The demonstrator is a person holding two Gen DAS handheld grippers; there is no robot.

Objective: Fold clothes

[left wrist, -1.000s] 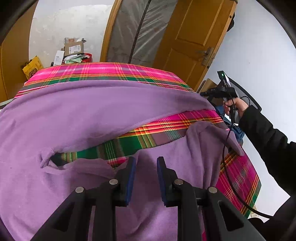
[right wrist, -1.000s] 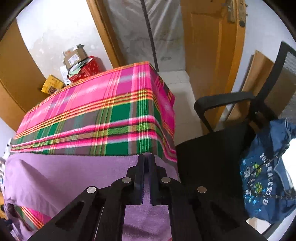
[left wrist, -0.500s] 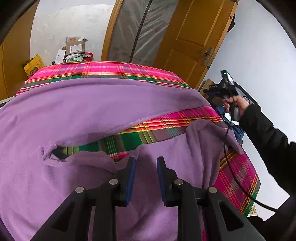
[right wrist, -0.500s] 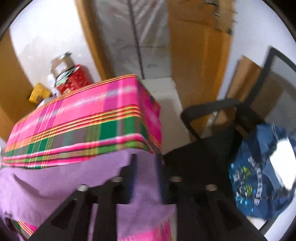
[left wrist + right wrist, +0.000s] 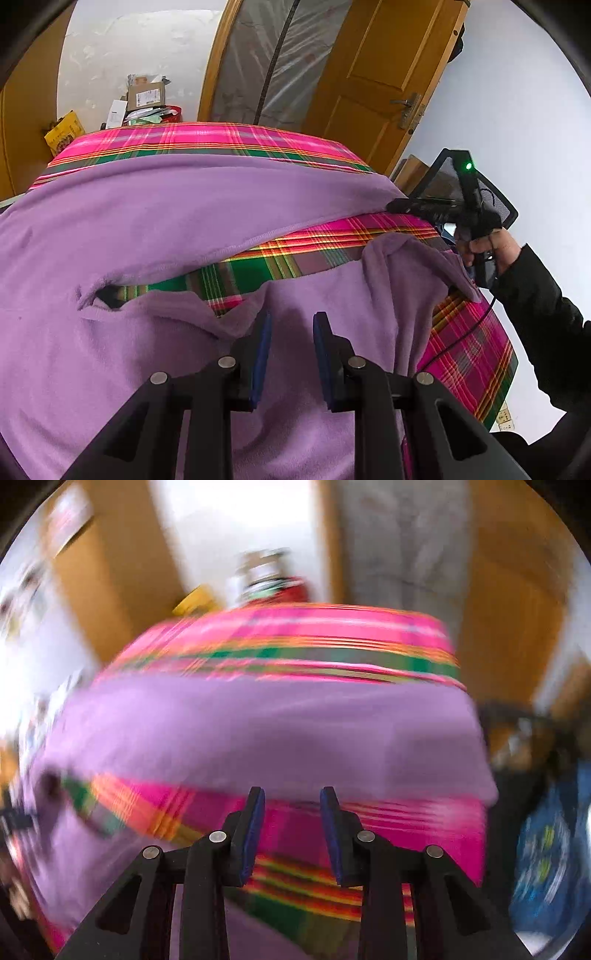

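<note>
One soft, light purple fleece garment sprawls limply over the plaid-covered surface; both the left gripper and right gripper, its jaws just parted, stand released, grasping nothing; its hemmed edges look easiest to pinch.

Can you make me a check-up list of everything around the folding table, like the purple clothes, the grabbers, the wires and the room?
Surface: table under a pink and green plaid cloth, mostly covered.
Job's things: purple garment spread out, one band folded across the far side, plaid showing in a gap.
Clutter: boxes and packets behind the table; blue denim clothing on a black chair.
Grippers: left gripper open over the purple fabric; right gripper open, nothing between its fingers, view blurred.
Cables: black cable hanging from the right gripper across the table corner.
Surroundings: wooden door, plastic-sheeted doorway, white walls.
</note>
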